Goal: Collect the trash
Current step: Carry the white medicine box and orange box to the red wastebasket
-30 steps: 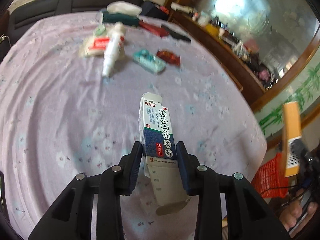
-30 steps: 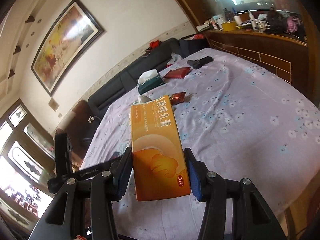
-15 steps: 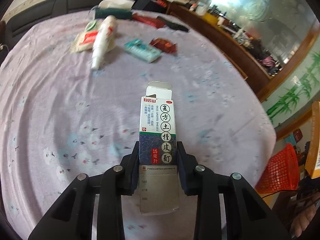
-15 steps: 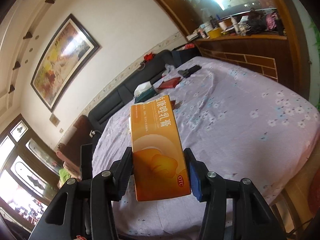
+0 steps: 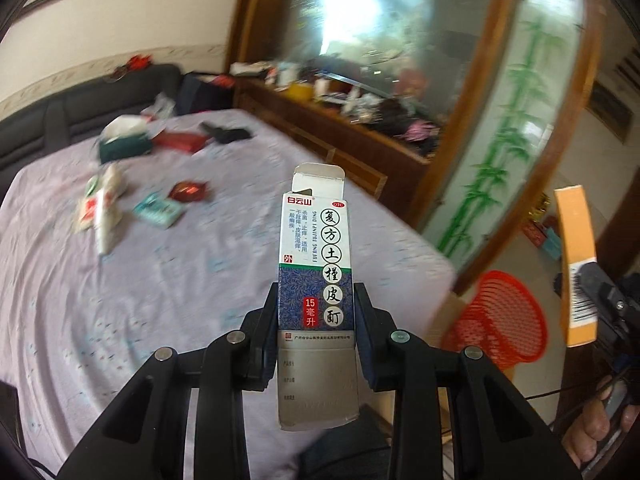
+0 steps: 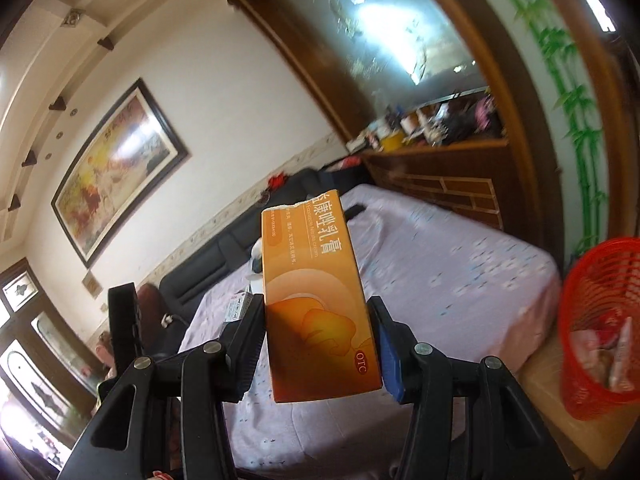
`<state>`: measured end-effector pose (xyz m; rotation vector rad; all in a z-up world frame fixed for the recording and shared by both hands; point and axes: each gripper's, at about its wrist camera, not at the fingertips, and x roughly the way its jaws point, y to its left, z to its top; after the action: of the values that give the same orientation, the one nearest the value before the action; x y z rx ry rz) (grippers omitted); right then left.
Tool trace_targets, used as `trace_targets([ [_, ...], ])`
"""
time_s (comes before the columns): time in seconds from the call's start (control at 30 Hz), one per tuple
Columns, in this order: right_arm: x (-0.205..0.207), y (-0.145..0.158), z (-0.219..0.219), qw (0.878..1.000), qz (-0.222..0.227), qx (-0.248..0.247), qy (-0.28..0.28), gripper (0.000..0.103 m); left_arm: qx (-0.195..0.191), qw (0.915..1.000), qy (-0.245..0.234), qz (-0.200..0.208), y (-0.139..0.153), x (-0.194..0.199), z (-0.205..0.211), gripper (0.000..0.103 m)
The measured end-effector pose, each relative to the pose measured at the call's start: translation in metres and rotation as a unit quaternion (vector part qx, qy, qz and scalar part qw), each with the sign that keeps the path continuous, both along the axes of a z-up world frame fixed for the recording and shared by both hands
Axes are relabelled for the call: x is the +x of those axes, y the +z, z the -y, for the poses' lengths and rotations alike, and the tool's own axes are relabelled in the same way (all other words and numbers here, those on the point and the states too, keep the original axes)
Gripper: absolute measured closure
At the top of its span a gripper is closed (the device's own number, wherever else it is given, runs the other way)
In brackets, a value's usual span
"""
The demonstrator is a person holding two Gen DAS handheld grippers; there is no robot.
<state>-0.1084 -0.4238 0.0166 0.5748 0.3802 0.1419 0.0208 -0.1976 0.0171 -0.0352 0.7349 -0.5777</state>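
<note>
My left gripper [image 5: 316, 320] is shut on a white and blue medicine box [image 5: 316, 264] with its top flap open, held upright above the table's right edge. My right gripper [image 6: 316, 344] is shut on an orange box [image 6: 316, 304]; the box also shows at the right of the left wrist view [image 5: 576, 264]. A red mesh basket [image 5: 504, 320] stands on the floor to the right of the table; in the right wrist view the basket [image 6: 596, 320] holds several wrappers.
The table has a lilac flowered cloth [image 5: 140, 280]. On it lie a white tube [image 5: 106, 216], a teal packet [image 5: 158, 210], a red wrapper [image 5: 188, 192], a tissue box [image 5: 124, 140] and dark items. A wooden cabinet [image 5: 360, 136] stands behind.
Both grippers have swung right and tilted up, away from the table, with their boxes still held. The red basket has come into the right wrist view.
</note>
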Motion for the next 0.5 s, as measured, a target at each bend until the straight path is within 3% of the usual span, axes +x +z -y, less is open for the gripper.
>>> trace_targets([
  [0.2,-0.048,0.025,0.014,0.998,0.024,-0.021,-0.057,0.049,-0.013,0.9976,-0.052,0.044,0.031,-0.036,0.037,0.072],
  [0.5,-0.11,0.044,0.028,0.987,0.025,-0.041,-0.153,0.049,-0.043,0.9892,-0.128,0.057,0.053,-0.08,0.075,0.072],
])
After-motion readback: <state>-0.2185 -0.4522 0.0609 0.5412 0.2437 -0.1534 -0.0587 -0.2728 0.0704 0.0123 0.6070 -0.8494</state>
